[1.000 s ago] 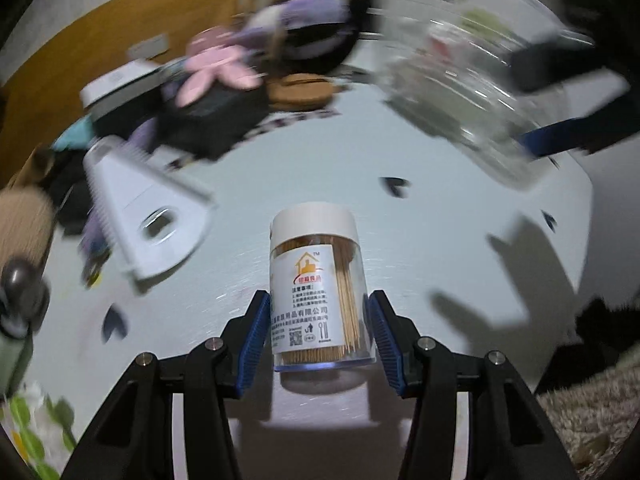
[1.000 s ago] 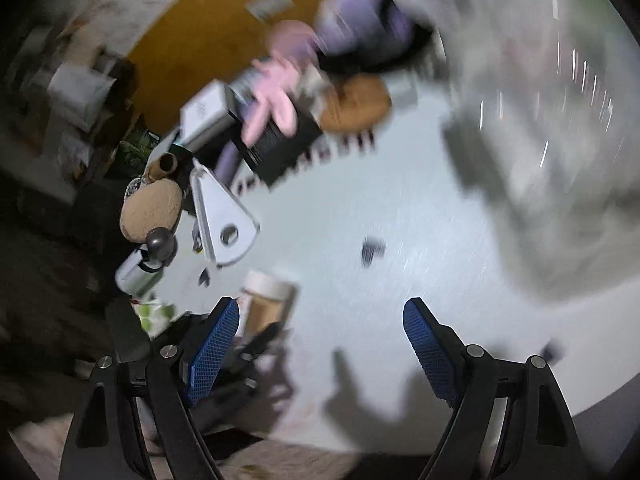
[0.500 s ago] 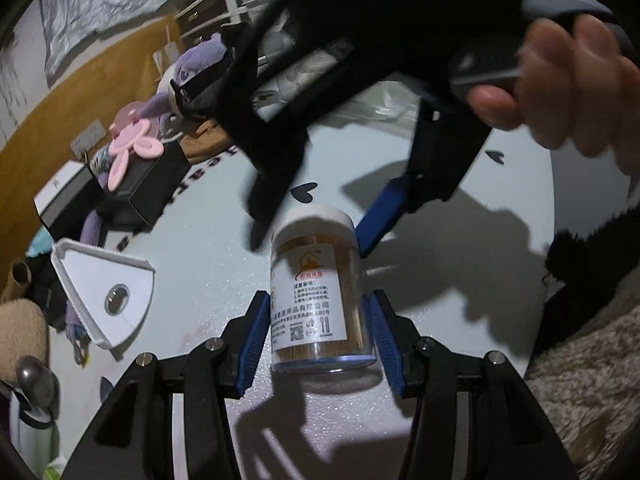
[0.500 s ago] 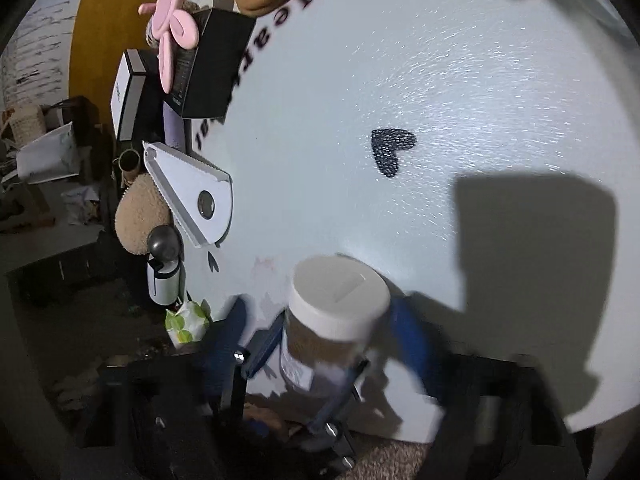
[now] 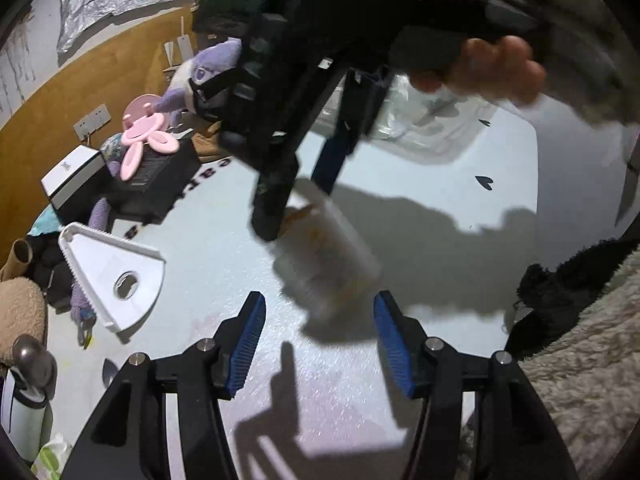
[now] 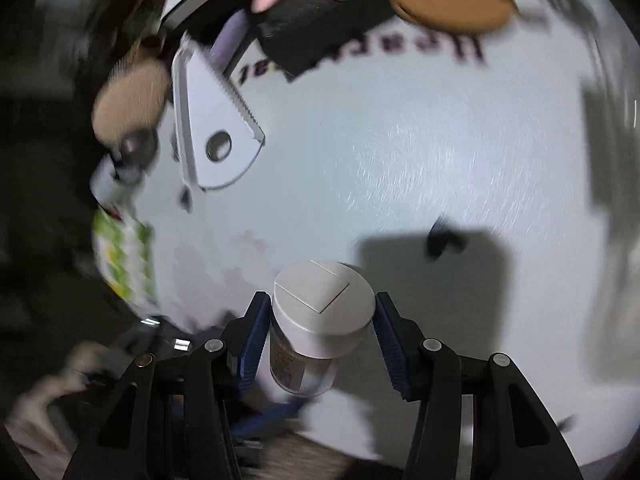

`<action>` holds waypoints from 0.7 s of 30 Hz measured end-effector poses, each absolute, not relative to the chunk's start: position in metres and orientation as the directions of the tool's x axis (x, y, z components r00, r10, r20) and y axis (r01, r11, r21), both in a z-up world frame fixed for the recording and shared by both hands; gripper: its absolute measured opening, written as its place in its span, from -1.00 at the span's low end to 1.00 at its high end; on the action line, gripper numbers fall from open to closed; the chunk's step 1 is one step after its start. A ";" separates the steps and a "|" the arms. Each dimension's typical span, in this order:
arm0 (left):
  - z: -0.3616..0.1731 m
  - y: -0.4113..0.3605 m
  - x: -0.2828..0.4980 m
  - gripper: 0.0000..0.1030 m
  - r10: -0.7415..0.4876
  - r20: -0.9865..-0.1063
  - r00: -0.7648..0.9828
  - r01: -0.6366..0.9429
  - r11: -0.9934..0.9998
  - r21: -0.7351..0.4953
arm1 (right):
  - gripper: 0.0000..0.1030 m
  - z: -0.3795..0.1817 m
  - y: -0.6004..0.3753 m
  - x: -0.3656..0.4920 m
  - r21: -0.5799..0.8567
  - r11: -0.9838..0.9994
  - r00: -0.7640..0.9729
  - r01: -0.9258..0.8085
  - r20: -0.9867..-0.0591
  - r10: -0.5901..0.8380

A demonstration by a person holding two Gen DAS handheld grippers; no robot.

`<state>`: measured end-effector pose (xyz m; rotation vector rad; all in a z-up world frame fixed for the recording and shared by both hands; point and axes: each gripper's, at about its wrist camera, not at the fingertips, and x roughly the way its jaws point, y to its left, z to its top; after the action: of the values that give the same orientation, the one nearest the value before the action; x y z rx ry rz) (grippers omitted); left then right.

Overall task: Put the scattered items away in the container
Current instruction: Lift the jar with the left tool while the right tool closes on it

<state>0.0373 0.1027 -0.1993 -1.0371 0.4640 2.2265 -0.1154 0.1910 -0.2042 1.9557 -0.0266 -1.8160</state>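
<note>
Jar (image 6: 320,312) of toothpicks hangs tilted above the white table (image 6: 440,140), its cap clenched in the right gripper (image 6: 320,336). Left gripper (image 5: 316,344) is opening, pads clear of the jar. Carry it steadily, gripped at the cap, to the clear container (image 5: 424,120) at the far side. Middle of table lies open; clutter crowds its left edge.

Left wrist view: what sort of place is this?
Most likely a lived-in home room, perhaps a bedroom or living room. A white round table is crowded at its far edge with a purple plush toy and small boxes, wall sockets sit behind, and a shaggy rug lies beside it.
</note>
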 end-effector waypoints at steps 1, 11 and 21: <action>-0.198 0.099 0.038 0.09 0.393 -0.777 -0.492 -0.661 -0.749 0.040 | 0.03 -0.201 0.186 -0.117 0.291 -0.887 0.113 0.360 -0.957 -0.268; -0.203 0.026 0.031 0.09 0.278 -0.794 -0.541 -0.342 -0.935 -0.094 | 0.02 -0.213 0.110 -0.064 -0.271 -0.449 -0.236 0.852 -0.963 0.134; -0.186 -0.030 0.026 0.09 0.202 -0.774 -0.600 -0.108 -0.979 -0.171 | -0.01 -0.172 0.113 0.006 -0.315 -0.473 -0.479 0.822 -0.832 -0.278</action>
<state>0.0259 -0.0304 -0.1864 -1.3069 -0.1588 2.6601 0.0065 0.1128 -0.1720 0.9484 0.9586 -2.0055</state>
